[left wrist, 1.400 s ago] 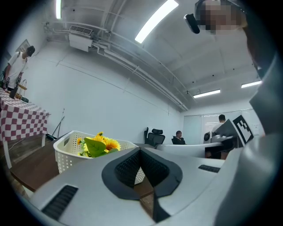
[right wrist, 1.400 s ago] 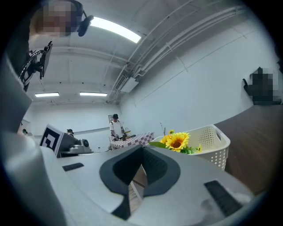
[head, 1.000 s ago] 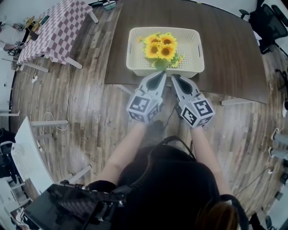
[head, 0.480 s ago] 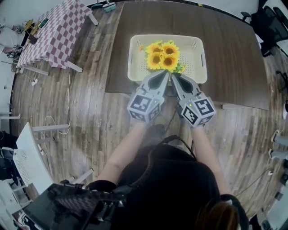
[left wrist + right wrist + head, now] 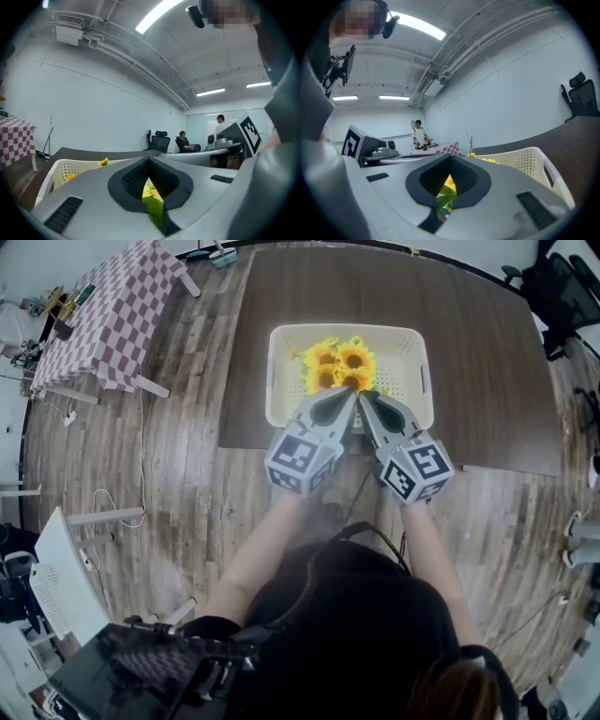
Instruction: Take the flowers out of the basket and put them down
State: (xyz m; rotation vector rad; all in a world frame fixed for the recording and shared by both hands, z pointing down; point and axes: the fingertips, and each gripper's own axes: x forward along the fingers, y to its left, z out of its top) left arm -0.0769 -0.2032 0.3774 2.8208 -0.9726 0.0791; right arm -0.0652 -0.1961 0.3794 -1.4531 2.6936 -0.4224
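Left gripper (image 5: pixel 349 395) and right gripper (image 5: pixel 366 397) are side by side, tips almost meeting, pointed the same way. Both have their jaws pressed together with nothing clamped. In each gripper view there's just a small gap between the dark pads, with green leaf and yellow petals showing through from beyond.

The flowers (image 5: pixel 339 365), a bunch of sunflowers, sit right ahead of the two tips, inside the cream perforated basket (image 5: pixel 276 381). From the head view the tips are at its near rim. Can't tell if they actually touch the leaves.

The basket rests on the dark brown table (image 5: pixel 487 362), which stretches ahead of both grippers. Well off to the left gripper's outer side is a red checked table (image 5: pixel 108 315).
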